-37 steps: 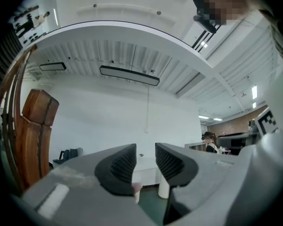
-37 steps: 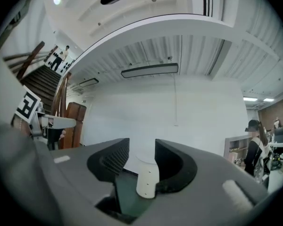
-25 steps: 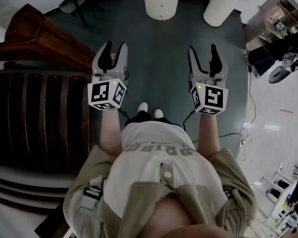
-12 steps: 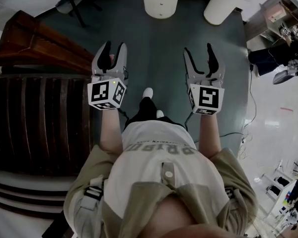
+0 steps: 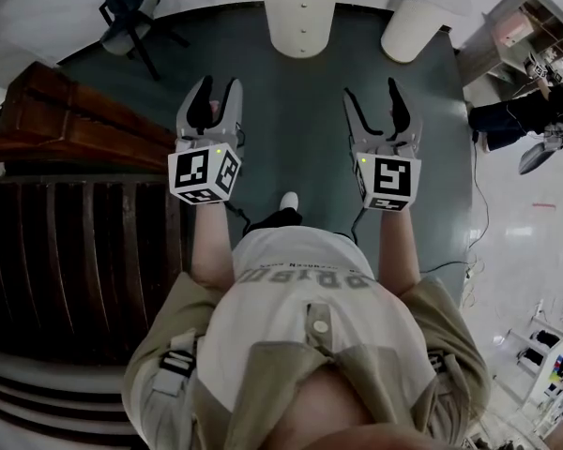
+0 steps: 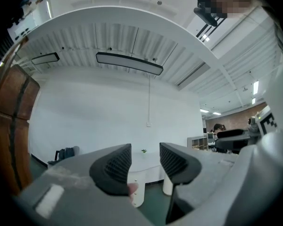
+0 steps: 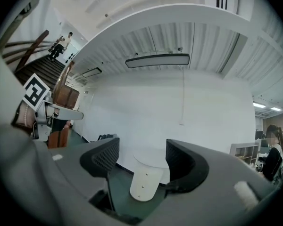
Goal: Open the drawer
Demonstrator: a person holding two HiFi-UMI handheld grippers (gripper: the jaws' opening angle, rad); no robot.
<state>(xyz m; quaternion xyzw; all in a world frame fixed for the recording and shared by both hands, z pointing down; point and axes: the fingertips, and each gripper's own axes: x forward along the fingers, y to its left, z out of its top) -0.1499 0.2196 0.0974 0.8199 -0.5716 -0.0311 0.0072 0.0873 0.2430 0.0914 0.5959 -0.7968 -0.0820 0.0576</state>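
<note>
- risk, no target: no drawer shows in any view. if the person commits to a grasp before a front or handle is in sight, the fingers could close on the wrong part.
- risk, collision: both grippers are held out level ahead of the person, over the green floor (image 5: pixel 296 129) and facing the white pedestal (image 5: pixel 302 12) of a white tabletop (image 7: pixel 155 160). going on in that line could knock a fingertip on the pedestal. the wooden stairs (image 5: pixel 75 242) lie close on the left side and could catch the left elbow.
- risk, footing: leads hang from the grippers near the legs, and a cable (image 5: pixel 473 190) lies on the floor to the right. either could snag a foot.
- left gripper (image 5: pixel 218 87): released. its fingers (image 6: pixel 114 166) stand well apart with only the far wall and the pedestal seen between them.
- right gripper (image 5: pixel 372 92): released likewise, with the pedestal showing through the gap at a distance and nothing held.
- drawer, place: not found. it is not on the floor ahead, and no drawer front can be made out on the pedestal or the stairs. a shelf unit (image 5: pixel 521 26) stands far right, too small to read.
- drawer, look: cannot be judged. the pedestal face bears only a few small dark dots, with no handle or seam.
</note>
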